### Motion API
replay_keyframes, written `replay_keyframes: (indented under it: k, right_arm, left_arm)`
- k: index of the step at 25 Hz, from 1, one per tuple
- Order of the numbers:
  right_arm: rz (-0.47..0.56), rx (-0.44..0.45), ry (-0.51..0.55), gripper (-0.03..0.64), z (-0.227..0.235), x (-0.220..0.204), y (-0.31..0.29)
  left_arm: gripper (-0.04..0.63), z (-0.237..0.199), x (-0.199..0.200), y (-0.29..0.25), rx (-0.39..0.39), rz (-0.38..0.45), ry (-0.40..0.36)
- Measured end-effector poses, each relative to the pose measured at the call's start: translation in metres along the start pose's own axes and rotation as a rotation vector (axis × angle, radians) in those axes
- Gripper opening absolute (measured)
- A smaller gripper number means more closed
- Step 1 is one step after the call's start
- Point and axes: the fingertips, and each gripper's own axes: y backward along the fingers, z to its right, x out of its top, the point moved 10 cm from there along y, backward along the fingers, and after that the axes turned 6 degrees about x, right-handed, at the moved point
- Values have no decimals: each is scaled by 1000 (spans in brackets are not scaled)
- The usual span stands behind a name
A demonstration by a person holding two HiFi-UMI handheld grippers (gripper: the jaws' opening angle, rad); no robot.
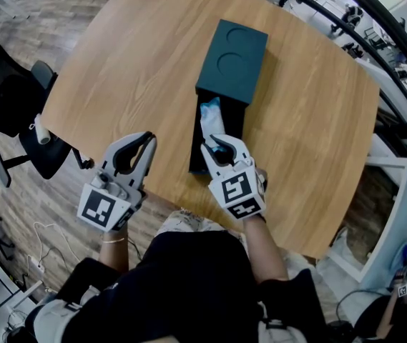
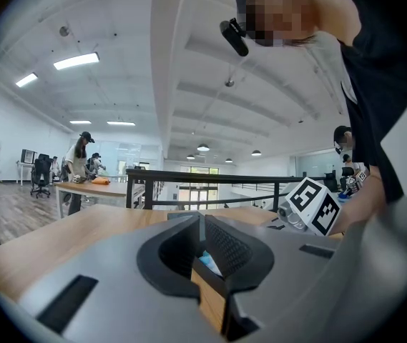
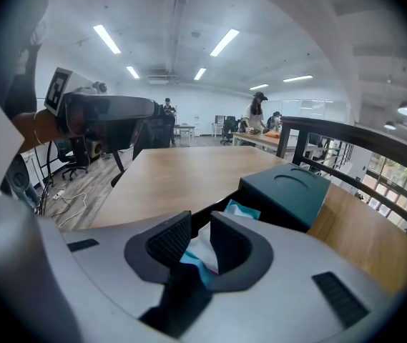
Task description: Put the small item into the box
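A dark teal box (image 1: 233, 59) lies in the middle of the wooden table (image 1: 131, 70), its lid slid back so the near end of the inner tray (image 1: 236, 123) is open. A small white and blue packet (image 1: 210, 116) lies partly inside that open end. My right gripper (image 1: 222, 146) is at the tray's near end, and in the right gripper view my right gripper (image 3: 199, 227) has its jaws closed on the packet (image 3: 202, 252), with the box (image 3: 289, 191) just beyond. My left gripper (image 1: 148, 139) hovers left of the box with its jaws together and nothing in them (image 2: 200, 224).
A black office chair (image 1: 38, 141) stands on the floor left of the table. A black railing (image 1: 396, 63) runs along the right side. Cables (image 1: 46, 234) lie on the floor at lower left. A person (image 2: 81, 164) stands at a distant table.
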Motion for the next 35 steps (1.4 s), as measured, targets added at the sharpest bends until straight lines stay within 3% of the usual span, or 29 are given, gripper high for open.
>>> replay_keyframes:
  k: [18, 35]
  right_arm:
    - [107, -77, -65, 32, -14, 27, 44]
    - [314, -199, -74, 31, -44, 58, 110]
  left_arm:
    - [32, 4, 16, 16, -9, 45, 6]
    - [32, 29, 49, 33, -113, 112, -3]
